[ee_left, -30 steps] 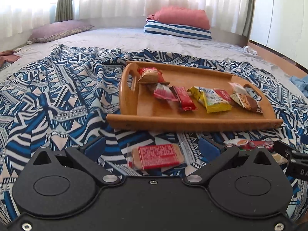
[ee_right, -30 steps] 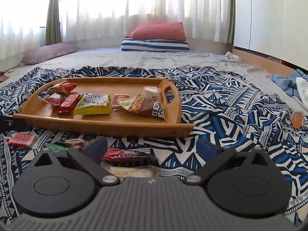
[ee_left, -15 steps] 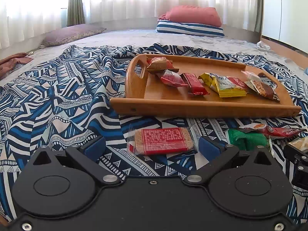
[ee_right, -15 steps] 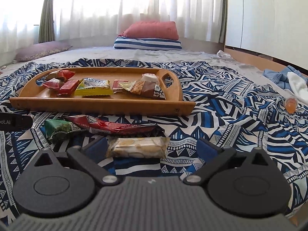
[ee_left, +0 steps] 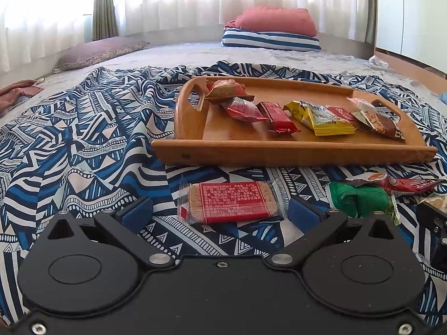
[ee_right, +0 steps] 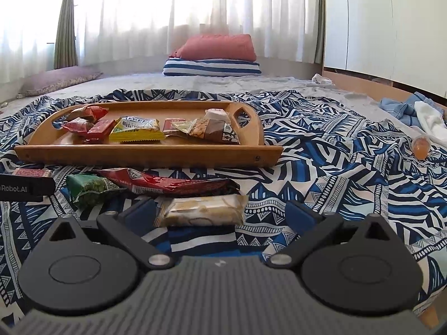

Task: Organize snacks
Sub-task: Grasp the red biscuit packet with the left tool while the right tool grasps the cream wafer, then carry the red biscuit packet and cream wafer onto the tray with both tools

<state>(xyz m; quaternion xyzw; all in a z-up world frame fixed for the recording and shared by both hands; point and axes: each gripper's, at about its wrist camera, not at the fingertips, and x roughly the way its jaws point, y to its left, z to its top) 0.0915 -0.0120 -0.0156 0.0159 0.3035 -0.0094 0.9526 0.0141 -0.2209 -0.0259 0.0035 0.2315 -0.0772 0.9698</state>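
A wooden tray (ee_left: 251, 150) (ee_right: 145, 153) on the patterned blue cloth holds several wrapped snacks. In front of it lie a red-labelled biscuit pack (ee_left: 230, 202) (ee_right: 30, 173), a green packet (ee_left: 359, 199) (ee_right: 89, 188), a long red packet (ee_left: 402, 185) (ee_right: 167, 181) and a beige biscuit pack (ee_right: 202, 212). My left gripper (ee_left: 220, 213) is open, its blue pads on either side of the red-labelled pack. My right gripper (ee_right: 219, 213) is open too, with the beige pack between its pads, nearer the left one.
A small orange jelly cup (ee_right: 421, 146) sits on the cloth to the right. Pillows (ee_left: 272, 32) lie at the bed's far end, and crumpled blue and white clothes (ee_right: 419, 111) at the right edge. Curtains and a white wardrobe stand behind.
Both grippers have drawn back and lowered toward the cloth. The red-labelled pack now sits between the left pads and the beige pack between the right pads.
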